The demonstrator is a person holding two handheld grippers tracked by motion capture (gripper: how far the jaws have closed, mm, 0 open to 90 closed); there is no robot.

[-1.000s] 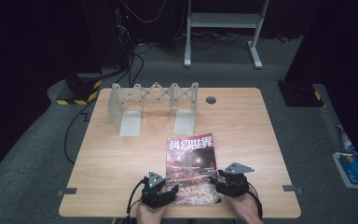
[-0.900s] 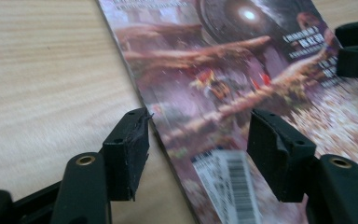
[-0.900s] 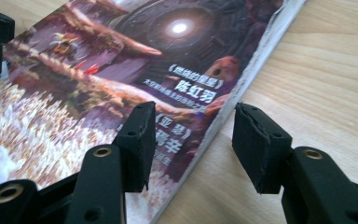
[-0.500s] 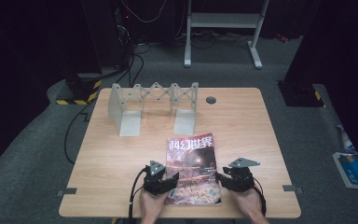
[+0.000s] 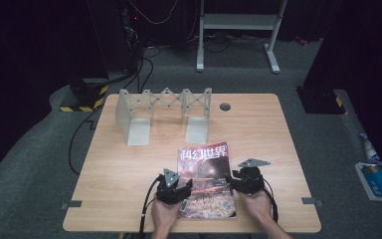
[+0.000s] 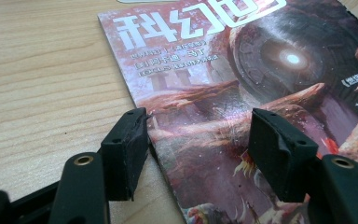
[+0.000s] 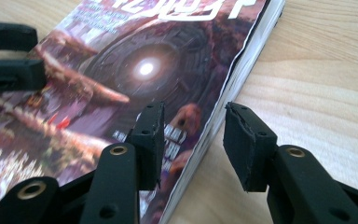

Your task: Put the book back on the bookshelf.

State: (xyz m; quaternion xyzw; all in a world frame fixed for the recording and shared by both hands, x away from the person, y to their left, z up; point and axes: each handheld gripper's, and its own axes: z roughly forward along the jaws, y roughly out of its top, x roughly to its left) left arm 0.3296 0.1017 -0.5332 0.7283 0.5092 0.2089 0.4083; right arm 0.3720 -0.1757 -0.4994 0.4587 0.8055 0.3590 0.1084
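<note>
A magazine (image 5: pixel 206 181) with a dark red space cover lies flat near the table's front edge. My left gripper (image 5: pixel 181 186) is at its left edge. In the left gripper view the left gripper (image 6: pixel 198 140) is open: one jaw sits on the wood beside the spine edge, the other over the cover (image 6: pixel 242 60). My right gripper (image 5: pixel 233 181) is at the magazine's right edge. In the right gripper view the right gripper (image 7: pixel 193 140) straddles the page edge (image 7: pixel 242 65). Its jaws have just been closing, and a gap still shows on both sides of that edge.
A grey folding metal rack (image 5: pixel 164 112) stands at the back of the wooden table (image 5: pixel 278 139), with a round cable hole (image 5: pixel 224 106) to its right. Cables trail from both grippers over the front edge. A blue packet (image 5: pixel 375 179) lies on the floor at right.
The left gripper has moved forward along the magazine's left edge. The right gripper has shifted slightly inward and up at the right edge, and its jaws stand narrower.
</note>
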